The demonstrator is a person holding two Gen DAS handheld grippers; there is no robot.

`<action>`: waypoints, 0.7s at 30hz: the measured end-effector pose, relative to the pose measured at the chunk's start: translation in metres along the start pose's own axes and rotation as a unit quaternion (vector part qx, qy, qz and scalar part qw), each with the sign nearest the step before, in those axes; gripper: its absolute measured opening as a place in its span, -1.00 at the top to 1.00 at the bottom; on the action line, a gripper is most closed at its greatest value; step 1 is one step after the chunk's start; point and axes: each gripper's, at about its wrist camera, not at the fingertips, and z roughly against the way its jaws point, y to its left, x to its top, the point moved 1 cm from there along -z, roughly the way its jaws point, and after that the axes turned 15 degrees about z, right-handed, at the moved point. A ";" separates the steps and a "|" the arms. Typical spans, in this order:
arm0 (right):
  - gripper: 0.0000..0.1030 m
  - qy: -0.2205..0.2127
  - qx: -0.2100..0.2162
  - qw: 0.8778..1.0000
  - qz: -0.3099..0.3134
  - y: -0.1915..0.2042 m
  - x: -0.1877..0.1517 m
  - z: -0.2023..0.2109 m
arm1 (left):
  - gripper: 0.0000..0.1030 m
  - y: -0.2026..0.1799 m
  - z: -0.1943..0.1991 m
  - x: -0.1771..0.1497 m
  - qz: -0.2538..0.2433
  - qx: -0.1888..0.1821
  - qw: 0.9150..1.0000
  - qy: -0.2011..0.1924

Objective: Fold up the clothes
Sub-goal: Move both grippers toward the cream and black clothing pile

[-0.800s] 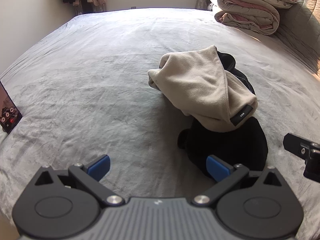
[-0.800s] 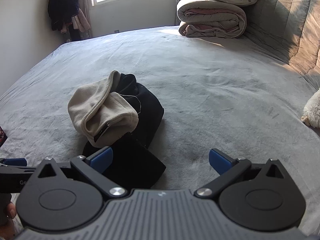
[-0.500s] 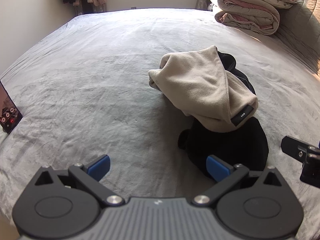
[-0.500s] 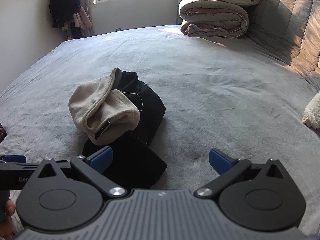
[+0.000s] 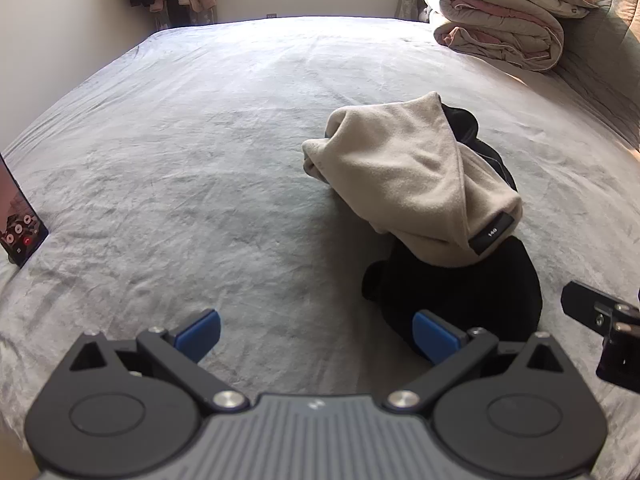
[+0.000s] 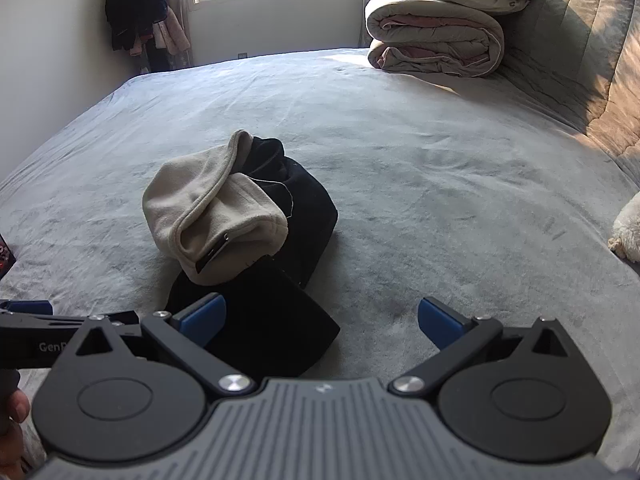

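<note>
Grey plush bed cover (image 6: 400, 152) spans a sunlit bedroom; folded pink-and-cream quilt (image 6: 436, 46) by the padded headboard, window behind. Crumpled beige fleece garment (image 5: 404, 176) lies atop a bunched black garment (image 5: 460, 292), mid-bed, just ahead of both tools. Left gripper (image 5: 316, 334) and right gripper (image 6: 320, 320) — fingers spread wide, nothing between them. Step: approach, nothing folded. Next move likely needs lifting the beige piece clear — then spreading it flat.

Beige garment (image 5: 404, 172), black garment (image 5: 460, 296), grey bedspread (image 5: 180, 160).
</note>
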 end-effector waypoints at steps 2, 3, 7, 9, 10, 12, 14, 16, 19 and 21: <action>-1.00 0.002 -0.002 1.000 0.002 0.000 0.000 -0.001 | -0.99 0.001 0.000 0.000 0.000 0.000 1.000 0.000; -1.00 0.003 -0.002 1.000 0.002 0.000 0.000 -0.002 | -0.99 0.001 0.000 0.000 0.001 -0.001 1.000 0.000; -1.00 0.008 -0.007 1.000 0.003 0.000 -0.001 -0.004 | -0.99 0.002 0.000 0.000 0.001 0.001 1.000 -0.001; -1.00 0.010 -0.008 1.000 0.005 0.001 0.000 -0.005 | -0.99 0.002 -0.001 0.000 0.002 0.003 1.000 0.001; -1.00 0.010 -0.008 1.000 0.006 0.001 0.000 -0.005 | -0.99 0.002 -0.001 0.000 0.002 0.004 1.000 0.001; -1.00 0.012 -0.009 1.000 0.009 0.002 -0.001 -0.005 | -0.99 0.003 -0.001 0.000 0.001 0.005 1.000 0.000; -1.00 0.014 -0.008 1.000 0.010 0.003 -0.001 -0.006 | -0.99 0.003 -0.001 0.000 0.001 0.007 1.000 -0.001; -1.00 0.014 -0.007 1.000 0.012 0.003 -0.001 -0.005 | -0.99 0.003 -0.002 0.000 0.002 0.008 1.000 -0.001; -1.00 0.014 -0.007 1.000 0.014 0.005 0.000 -0.006 | -0.99 0.004 -0.002 0.001 0.003 0.010 1.000 -0.002; -1.00 0.014 -0.005 1.000 0.015 0.006 0.001 -0.006 | -0.99 0.005 -0.002 0.001 0.003 0.011 1.000 -0.002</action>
